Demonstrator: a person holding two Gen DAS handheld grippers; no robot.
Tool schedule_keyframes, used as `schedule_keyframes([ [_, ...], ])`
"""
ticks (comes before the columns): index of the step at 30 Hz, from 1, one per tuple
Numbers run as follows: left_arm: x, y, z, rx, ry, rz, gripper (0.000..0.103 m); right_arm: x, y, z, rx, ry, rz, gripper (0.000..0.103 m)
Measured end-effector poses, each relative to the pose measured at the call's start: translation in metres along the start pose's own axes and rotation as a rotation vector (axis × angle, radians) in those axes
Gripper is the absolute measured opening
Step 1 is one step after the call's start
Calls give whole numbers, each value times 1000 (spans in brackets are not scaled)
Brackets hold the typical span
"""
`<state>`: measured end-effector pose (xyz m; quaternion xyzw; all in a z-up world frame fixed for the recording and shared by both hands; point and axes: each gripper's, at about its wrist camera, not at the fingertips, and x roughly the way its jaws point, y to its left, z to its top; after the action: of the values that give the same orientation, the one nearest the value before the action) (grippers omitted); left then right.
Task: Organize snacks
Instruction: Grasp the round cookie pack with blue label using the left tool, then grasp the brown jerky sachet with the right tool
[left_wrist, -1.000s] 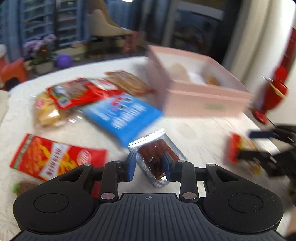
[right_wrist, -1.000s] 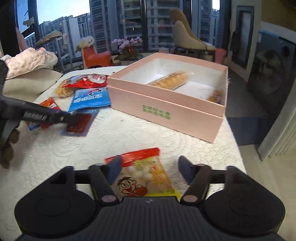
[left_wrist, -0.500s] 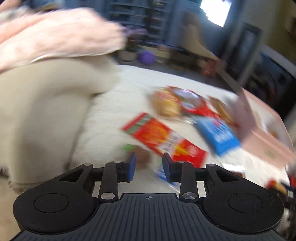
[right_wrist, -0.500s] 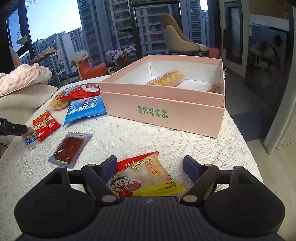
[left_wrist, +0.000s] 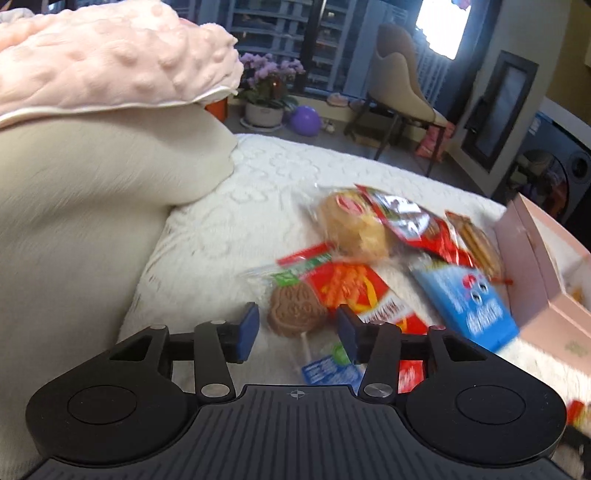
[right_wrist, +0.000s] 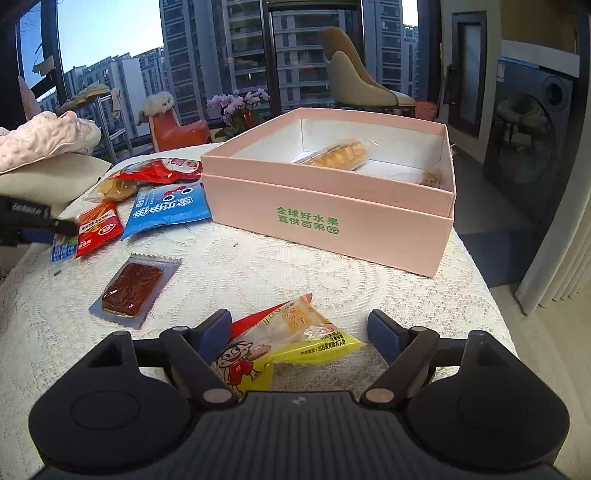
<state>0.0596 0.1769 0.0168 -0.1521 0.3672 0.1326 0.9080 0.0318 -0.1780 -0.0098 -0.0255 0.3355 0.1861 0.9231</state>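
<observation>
While both sets of tongs hung low over the lace-covered bench (right_wrist: 258, 266), neither had taken hold of anything. The left tongs (left_wrist: 297, 332) stood spread, with a wrapped chocolate lollipop (left_wrist: 295, 314) lying between their blue pads, its white stick running back toward the handle. The red snack packet (left_wrist: 354, 291) lay just beside the lollipop, under its edge as far as I could tell through the blur.

The right tongs (right_wrist: 301, 332) were spread wide around a yellow-and-red cartoon packet (right_wrist: 280, 350), which lay flat on the bench, well short of the pink box (right_wrist: 332, 221). Inside that box sat a wrapped golden pastry (right_wrist: 340, 153) and another small packet in the far corner.

I judged the cartoon packet to be light, puffy and slick, apt to crumple or slide, so a pinch across its middle or at the sealed end looked safest. The lollipop seemed stiffer but brittle; gripping the disc's edges gently, or the stick, would suit it. A foil-backed dark bar (right_wrist: 133, 288) and a blue packet (right_wrist: 166, 210) waited nearby.
</observation>
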Motion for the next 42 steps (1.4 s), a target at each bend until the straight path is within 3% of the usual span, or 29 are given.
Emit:
schedule_keyframes([
  [3,9,-7,5,48,-13,10,51,0,1,0,-4,1,-2,83],
  [4,7,-8,5,60,-12,3,47,1,2,0,-5,1,-3,83],
  [12,-31,-20,-34,186,27,-121,41,1,1,0,-8,1,2,84],
  [17,-50,-43,-57,202,88,-253,41,0,4,2,-29,11,-7,85],
  [20,-51,-62,-67,227,131,-323,41,-12,8,9,-40,-39,-68,84],
  [23,-55,-77,-75,311,105,-282,41,-26,17,20,-70,-74,-50,84],
  [25,-56,-75,-75,317,101,-264,41,-29,26,27,-73,-62,13,83],
  [28,-58,-64,-73,311,86,-205,41,-16,44,38,-55,23,161,58],
  [32,-59,-50,-70,275,95,-205,41,12,79,47,-81,81,242,55],
  [34,-60,-50,-72,283,92,-206,41,30,94,47,-97,131,251,58],
  [35,-60,-50,-73,284,90,-206,41,40,100,46,-98,165,253,64],
  [40,-60,-48,-73,269,87,-216,41,33,113,33,-257,113,110,66],
  [42,-59,-49,-74,270,85,-221,41,28,100,30,-238,109,98,66],
])
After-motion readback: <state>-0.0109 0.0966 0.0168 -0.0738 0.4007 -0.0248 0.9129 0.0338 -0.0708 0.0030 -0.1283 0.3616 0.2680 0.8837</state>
